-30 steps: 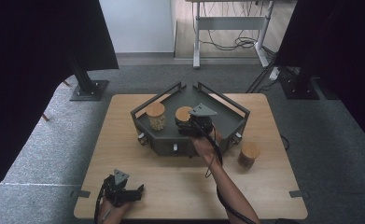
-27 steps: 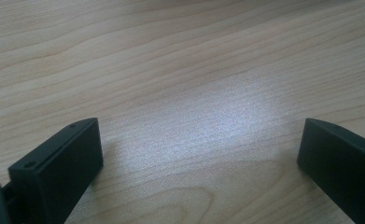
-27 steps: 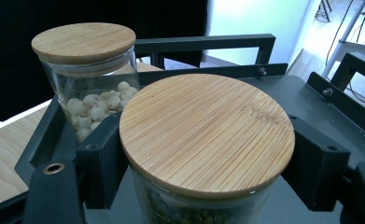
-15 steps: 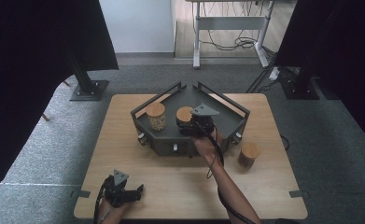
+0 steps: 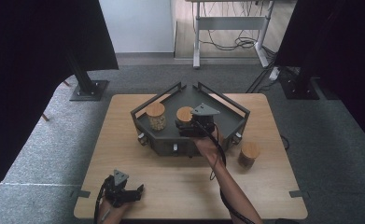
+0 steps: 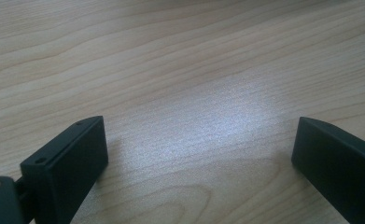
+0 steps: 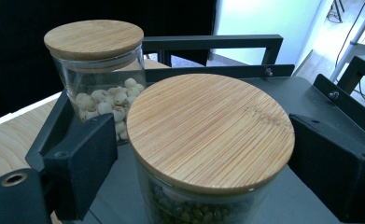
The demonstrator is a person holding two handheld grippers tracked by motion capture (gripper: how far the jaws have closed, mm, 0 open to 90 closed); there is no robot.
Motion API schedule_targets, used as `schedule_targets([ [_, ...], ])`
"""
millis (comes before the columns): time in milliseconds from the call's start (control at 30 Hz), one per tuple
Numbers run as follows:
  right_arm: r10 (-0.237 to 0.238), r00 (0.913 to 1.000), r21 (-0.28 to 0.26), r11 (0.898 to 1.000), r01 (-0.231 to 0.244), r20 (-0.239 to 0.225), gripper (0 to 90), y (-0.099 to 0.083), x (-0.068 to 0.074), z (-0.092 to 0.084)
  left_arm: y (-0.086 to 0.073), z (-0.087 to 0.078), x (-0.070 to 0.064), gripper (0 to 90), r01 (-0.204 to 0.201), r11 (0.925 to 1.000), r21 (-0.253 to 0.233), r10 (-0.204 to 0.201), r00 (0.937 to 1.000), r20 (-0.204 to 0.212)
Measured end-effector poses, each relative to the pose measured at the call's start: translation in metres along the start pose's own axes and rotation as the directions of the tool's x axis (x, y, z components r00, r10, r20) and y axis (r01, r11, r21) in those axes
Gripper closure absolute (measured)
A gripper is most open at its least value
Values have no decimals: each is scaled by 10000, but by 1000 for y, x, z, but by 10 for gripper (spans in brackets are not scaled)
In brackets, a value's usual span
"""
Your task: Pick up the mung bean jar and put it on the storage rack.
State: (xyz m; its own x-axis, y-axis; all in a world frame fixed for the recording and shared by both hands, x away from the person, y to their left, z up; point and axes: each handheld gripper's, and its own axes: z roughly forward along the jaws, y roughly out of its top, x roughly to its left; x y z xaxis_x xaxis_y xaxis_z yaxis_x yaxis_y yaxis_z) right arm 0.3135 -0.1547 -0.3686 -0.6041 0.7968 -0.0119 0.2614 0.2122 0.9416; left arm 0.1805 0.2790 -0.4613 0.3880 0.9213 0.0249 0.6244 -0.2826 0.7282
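2 jars stand in the tray (image 5: 227,122): the green-bean jar (image 7: 210,140) sits between the right gripper (image 7: 203,154) jaws, which have just been opening, pads seemingly clear — likely a release. The white-seed jar (image 7: 98,70) stands beside it. Left gripper (image 6: 196,158) rests open, empty, on the table (image 6: 180,60) — parked.

The pale wooden tabletop (image 5: 124,140) stood on grey carpet (image 5: 40,154). Black curtains (image 5: 31,56) hung to either side, each beside a dark stand with a flat foot (image 5: 87,88). Beyond lay a white wall (image 5: 136,25) and a white desk frame (image 5: 231,23) with loose cables (image 5: 231,44) beneath, on a lighter floor.
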Motion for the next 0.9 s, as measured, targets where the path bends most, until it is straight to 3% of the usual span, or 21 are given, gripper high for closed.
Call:
schedule_targets([
  [900,-595,9982,-278,9979,591,-122,86,-1,12,-43,1,1,0,20,34,10000,17,-34,10000,-19],
])
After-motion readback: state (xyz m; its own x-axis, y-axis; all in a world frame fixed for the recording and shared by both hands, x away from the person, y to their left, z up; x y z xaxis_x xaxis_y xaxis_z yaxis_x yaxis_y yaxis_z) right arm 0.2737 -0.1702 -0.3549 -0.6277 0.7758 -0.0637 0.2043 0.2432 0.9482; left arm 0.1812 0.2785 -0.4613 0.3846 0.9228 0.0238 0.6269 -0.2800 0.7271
